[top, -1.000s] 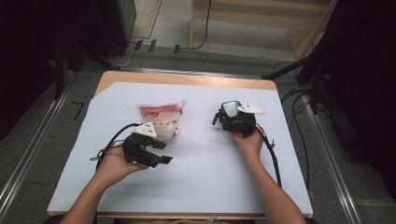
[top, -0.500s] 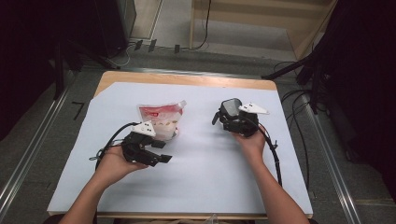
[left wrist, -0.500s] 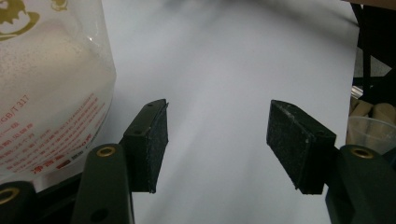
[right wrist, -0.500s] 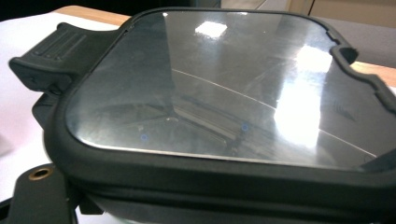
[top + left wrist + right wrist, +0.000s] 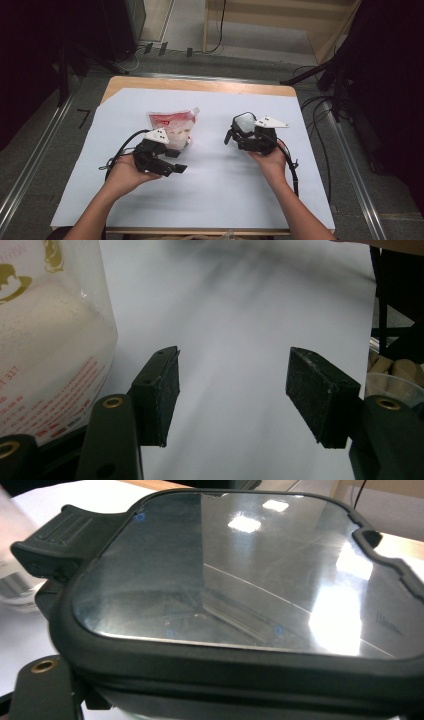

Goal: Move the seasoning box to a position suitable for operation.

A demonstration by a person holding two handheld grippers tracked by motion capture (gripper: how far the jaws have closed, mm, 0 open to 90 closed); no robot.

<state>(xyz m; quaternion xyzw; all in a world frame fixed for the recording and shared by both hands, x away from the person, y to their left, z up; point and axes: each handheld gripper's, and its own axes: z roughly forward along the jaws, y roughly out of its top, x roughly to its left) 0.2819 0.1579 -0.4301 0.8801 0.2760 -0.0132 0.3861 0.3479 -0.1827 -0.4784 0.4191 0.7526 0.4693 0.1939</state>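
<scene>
A clear pouch (image 5: pixel 172 126) with a red top and pale powder inside lies left of centre on the white sheet; it is also at the left edge of the left gripper view (image 5: pixel 45 340). My left gripper (image 5: pixel 176 161) rests just in front and to the right of the pouch, open, with bare sheet between its pads (image 5: pixel 232 360). My right gripper (image 5: pixel 241 136) is shut on a black container with a clear glossy lid (image 5: pixel 243 122), held just above the sheet. The lid (image 5: pixel 225 570) is close up in the right gripper view, with a latch tab at its left.
The white sheet (image 5: pixel 225 200) covers a wooden table (image 5: pixel 200 85). Metal rails run along both sides of it, and cables lie on the floor at the right. A clear cup (image 5: pixel 395 387) stands past the sheet's edge in the left gripper view.
My right hand has lifted the container slightly and shifted it a little. The left hand and the pouch have stayed put.
</scene>
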